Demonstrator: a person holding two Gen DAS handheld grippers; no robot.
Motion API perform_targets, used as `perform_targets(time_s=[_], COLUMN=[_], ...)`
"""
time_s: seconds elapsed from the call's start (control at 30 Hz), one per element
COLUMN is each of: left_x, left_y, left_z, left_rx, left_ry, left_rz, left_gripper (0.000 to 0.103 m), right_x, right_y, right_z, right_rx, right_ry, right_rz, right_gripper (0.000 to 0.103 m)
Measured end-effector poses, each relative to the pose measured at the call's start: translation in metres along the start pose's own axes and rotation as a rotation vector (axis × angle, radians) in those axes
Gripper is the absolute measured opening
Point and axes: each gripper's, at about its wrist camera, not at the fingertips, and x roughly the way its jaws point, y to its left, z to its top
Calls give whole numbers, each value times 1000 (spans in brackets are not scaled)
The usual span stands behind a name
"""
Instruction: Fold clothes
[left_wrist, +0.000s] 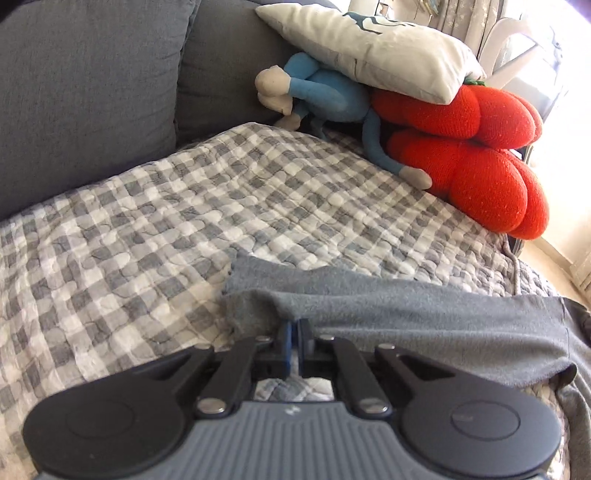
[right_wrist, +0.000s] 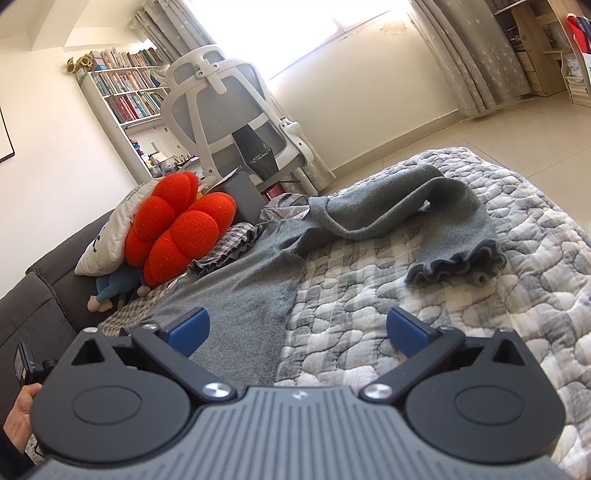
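Left gripper (left_wrist: 294, 325): blue pads drawn together on a bunched edge of the grey knit garment (left_wrist: 424, 317), the cloth puckering over the tips; grip judged secure, though how much fabric sits between the pads is hidden.

Right gripper (right_wrist: 297, 328): jaws spread wide, nothing between them; poised just above the garment's near panel, one pad over the cloth, the other over bare quilt.

Grey knit garment, right wrist view (right_wrist: 236, 295): spread loosely on the checked quilt (left_wrist: 147, 229); body running from the near edge toward the cushions; one long sleeve with a ruffled cuff (right_wrist: 458, 264) flung out to the side, twisted and partly lifted.

Surroundings: grey sofa back (left_wrist: 85, 92); red flower-shaped cushion (left_wrist: 476, 162), blue soft toy (left_wrist: 332, 96) and white pillow (left_wrist: 376, 48) stacked at the far end; white mesh office chair (right_wrist: 229, 107) and bookshelf (right_wrist: 125, 92) beyond.

Step in hand, as judged: taking hold of the garment's edge ahead of the first fold; nothing folded yet.

Next move calls for: the right gripper to close on a matching edge; both then to lift and straighten the body flat; the stray sleeve to be brought in across it.
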Motion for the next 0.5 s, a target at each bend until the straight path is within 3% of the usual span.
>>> perform_targets(time_s=[0.13, 0.23, 0.27, 0.3, 0.37, 0.5], left_x=[-11, -28, -32, -36, -42, -61], left_y=[10, 13, 11, 8, -2, -32], left_z=[4, 11, 13, 14, 12, -9], left_rx=[-37, -24, -21, -19, -24, -21], left_ry=[-25, -60, -67, -68, -40, 38], left_rz=[66, 60, 49, 33, -21, -169], left_gripper=[21, 22, 27, 37, 43, 43], right_x=[1, 1, 1, 1, 1, 1], right_y=[2, 4, 4, 5, 5, 5], right_z=[0, -2, -2, -2, -2, -2], right_rx=[-7, -15, -18, -20, -19, -18], right_ry=[2, 1, 0, 0, -1, -2], right_rz=[-7, -16, -19, -21, -23, -25], right_gripper=[103, 103, 103, 103, 103, 103])
